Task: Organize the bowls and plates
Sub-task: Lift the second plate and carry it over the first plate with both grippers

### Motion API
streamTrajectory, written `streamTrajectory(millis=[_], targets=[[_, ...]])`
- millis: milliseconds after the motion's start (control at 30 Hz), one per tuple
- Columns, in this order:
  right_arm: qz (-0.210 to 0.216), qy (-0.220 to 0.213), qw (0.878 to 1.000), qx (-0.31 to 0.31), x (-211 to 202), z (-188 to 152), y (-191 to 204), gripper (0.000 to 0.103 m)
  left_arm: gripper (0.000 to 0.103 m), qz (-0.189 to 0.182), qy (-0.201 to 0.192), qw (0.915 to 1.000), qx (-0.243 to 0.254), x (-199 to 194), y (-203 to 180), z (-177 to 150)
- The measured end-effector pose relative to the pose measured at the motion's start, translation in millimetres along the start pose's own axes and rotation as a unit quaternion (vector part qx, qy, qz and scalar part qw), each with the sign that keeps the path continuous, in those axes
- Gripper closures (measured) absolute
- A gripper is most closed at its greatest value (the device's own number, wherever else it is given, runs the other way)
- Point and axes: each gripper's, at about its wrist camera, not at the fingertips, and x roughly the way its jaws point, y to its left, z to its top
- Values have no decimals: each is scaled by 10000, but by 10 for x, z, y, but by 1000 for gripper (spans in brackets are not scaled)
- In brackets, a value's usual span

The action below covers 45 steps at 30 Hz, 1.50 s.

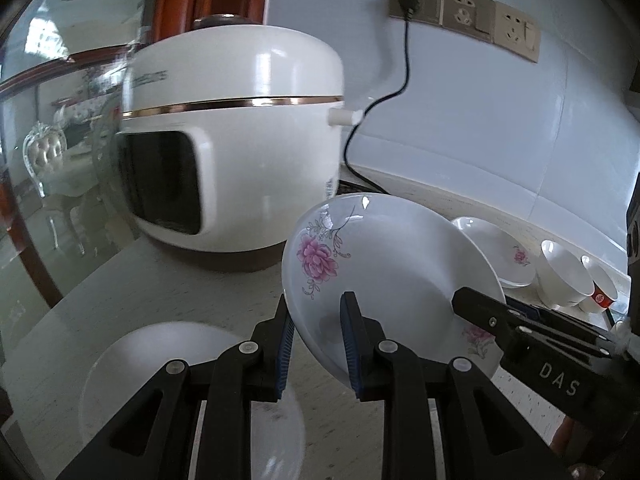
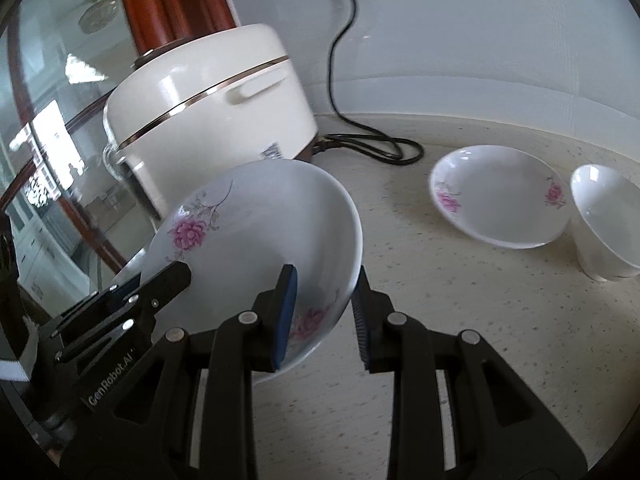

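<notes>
**Holding one floral plate between both grippers, tilted over the counter**

Left gripper [image 1: 316,344]: blue pads straddle the near rim of the white shallow porcelain plate with pink flower print [image 1: 384,268], one pad behind the rim, one inside. Looks clamped on it, plate raised and tilted, lower centre of the left wrist view.

Right gripper [image 2: 326,316]: pads straddle the same plate's [image 2: 256,240] opposite rim, lower centre of its view. Some gap shows at the outer pad, so I can't tell if it is bearing load or only bracketing the rim.

Each gripper's tip shows in the other's view, at the plate's far edge. So the plate spans between them, grips roughly opposite.

Outward: plain white round plate [image 1: 188,392] on the speckled counter at lower left of the left view, just below the held plate; likely stacking target, left gripper nearer. Second flowered plate [image 2: 500,196] and white ceramic bowl [image 2: 608,220] sit at right of the right view, well apart. White rice cooker [image 1: 236,140] behind, upper left.
</notes>
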Motion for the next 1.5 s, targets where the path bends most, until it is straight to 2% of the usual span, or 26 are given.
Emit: streamTrajectory(millis=[600, 967, 1500], targets=[[535, 382, 9945, -816, 66, -235, 668, 72, 79, 358, 132, 9979, -520, -449, 636, -230], [756, 702, 9862, -1295, 175, -393, 970, 72, 79, 559, 337, 9949, -771, -388, 959, -349], [753, 944, 9787, -1663, 284, -490, 1131, 72, 78, 686, 549, 9917, -944, -339, 1112, -483]])
